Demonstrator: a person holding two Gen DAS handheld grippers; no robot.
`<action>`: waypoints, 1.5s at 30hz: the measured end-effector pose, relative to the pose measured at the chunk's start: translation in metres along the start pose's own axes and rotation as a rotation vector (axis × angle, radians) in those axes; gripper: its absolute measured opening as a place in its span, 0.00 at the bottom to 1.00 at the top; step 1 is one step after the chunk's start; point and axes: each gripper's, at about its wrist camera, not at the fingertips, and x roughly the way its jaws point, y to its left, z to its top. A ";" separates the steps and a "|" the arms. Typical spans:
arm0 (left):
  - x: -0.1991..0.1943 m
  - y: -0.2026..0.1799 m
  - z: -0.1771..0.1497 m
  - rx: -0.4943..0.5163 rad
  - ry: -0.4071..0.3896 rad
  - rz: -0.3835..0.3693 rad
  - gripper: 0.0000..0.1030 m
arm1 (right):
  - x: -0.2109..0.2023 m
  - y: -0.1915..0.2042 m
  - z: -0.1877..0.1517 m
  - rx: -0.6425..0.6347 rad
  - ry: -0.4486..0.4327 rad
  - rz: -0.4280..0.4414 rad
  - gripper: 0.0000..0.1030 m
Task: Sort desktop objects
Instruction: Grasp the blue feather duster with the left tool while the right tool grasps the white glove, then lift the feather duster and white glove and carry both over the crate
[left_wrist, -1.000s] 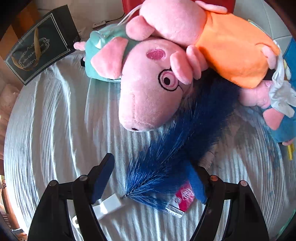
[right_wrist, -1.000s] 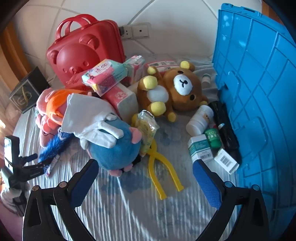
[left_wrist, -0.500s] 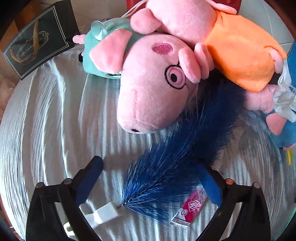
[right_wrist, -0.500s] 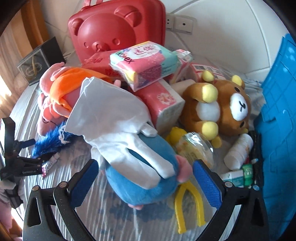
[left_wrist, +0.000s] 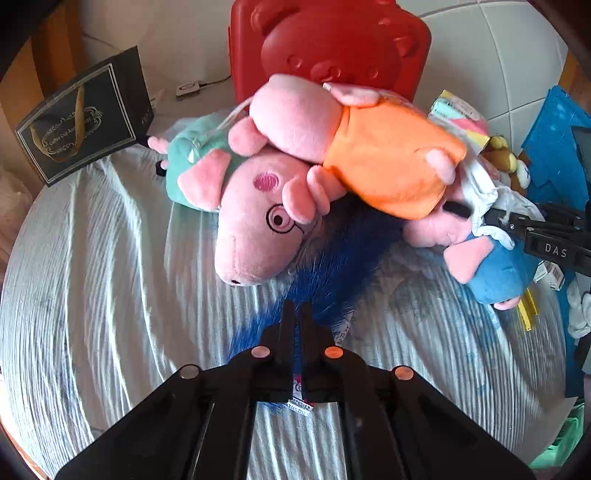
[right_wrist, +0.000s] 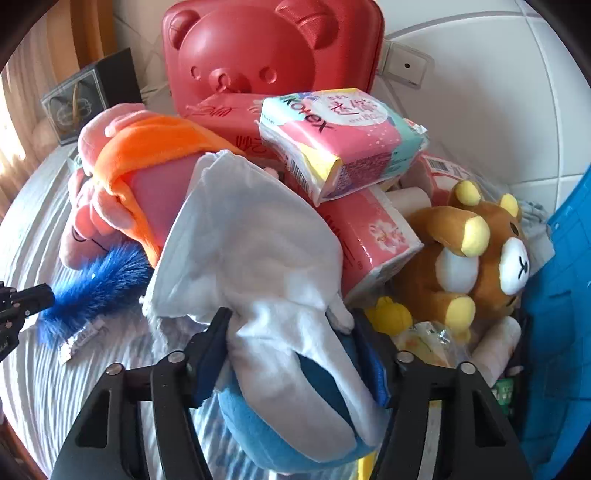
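Note:
My left gripper (left_wrist: 294, 308) is shut on the blue feather duster (left_wrist: 332, 273), whose bristles run under the pink pig plush (left_wrist: 258, 225); a second pig plush in orange (left_wrist: 388, 158) lies on top. The duster also shows in the right wrist view (right_wrist: 96, 284). My right gripper (right_wrist: 291, 325) has its jaws closed in on the blue plush in a white coat (right_wrist: 266, 295), touching both sides. In the left wrist view that plush (left_wrist: 498, 273) lies at the right.
A red bear case (right_wrist: 266, 59) stands at the back. Tissue packs (right_wrist: 343, 144), a brown bear plush (right_wrist: 476, 262) and bottles lie right of the plush. A blue crate (right_wrist: 561, 332) is at far right, a black box (left_wrist: 81, 122) at back left.
My left gripper has closed on the duster. My right gripper has moved forward and closed around the blue plush.

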 end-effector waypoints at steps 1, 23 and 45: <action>-0.005 -0.006 0.002 0.005 -0.015 0.005 0.02 | -0.009 -0.002 -0.001 0.016 -0.018 0.017 0.19; 0.066 0.018 -0.019 0.168 0.076 0.086 0.72 | -0.104 -0.049 -0.131 0.333 0.000 -0.039 0.08; -0.017 0.010 -0.067 0.155 -0.010 -0.045 0.14 | -0.060 -0.028 -0.193 0.398 0.114 -0.084 0.10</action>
